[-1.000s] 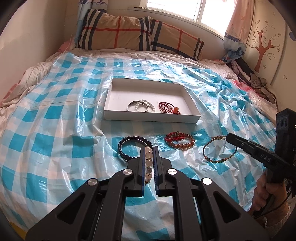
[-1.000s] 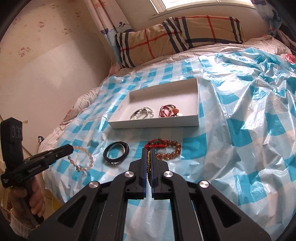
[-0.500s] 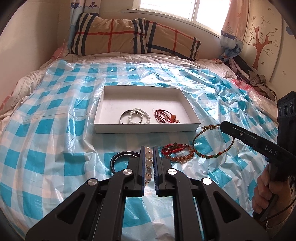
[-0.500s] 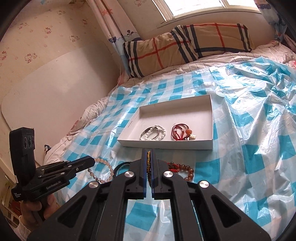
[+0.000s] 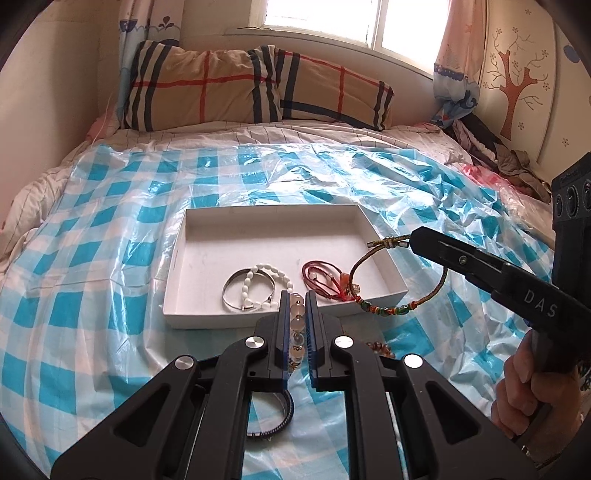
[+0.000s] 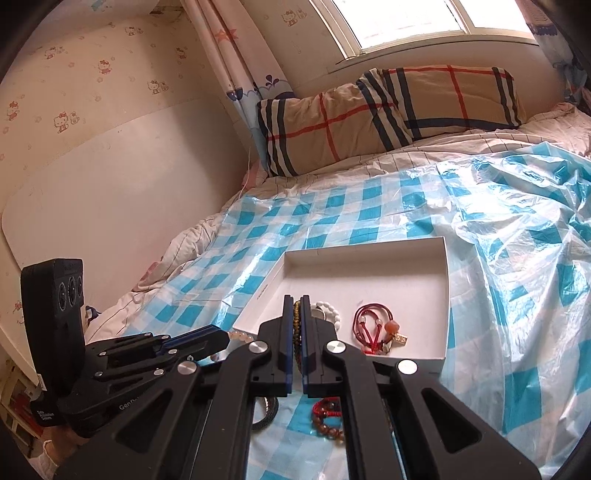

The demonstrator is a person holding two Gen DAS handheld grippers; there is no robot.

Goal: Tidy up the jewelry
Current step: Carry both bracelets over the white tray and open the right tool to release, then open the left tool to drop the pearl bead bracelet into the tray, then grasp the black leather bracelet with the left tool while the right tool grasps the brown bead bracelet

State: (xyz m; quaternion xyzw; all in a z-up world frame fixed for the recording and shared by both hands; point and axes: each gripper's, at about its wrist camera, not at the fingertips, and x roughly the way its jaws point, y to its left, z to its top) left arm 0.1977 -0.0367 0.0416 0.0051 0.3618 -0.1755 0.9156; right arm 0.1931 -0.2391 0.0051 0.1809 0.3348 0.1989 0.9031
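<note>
Nearest, the left gripper is clamped on a pale bead bracelet, held at the near edge of the white tray. The right gripper is clamped on a braided cord bracelet with coloured beads; its loop hangs over the tray's near right corner. Below the grippers, on the blue checked plastic sheet, lie a black ring bracelet and a red-and-brown bead bracelet, both short of the tray. Inside the tray: a silver bangle overlapping a white bead bracelet at left, a red cord bracelet at right. Beyond, a plaid pillow lies against the wall under the window.
</note>
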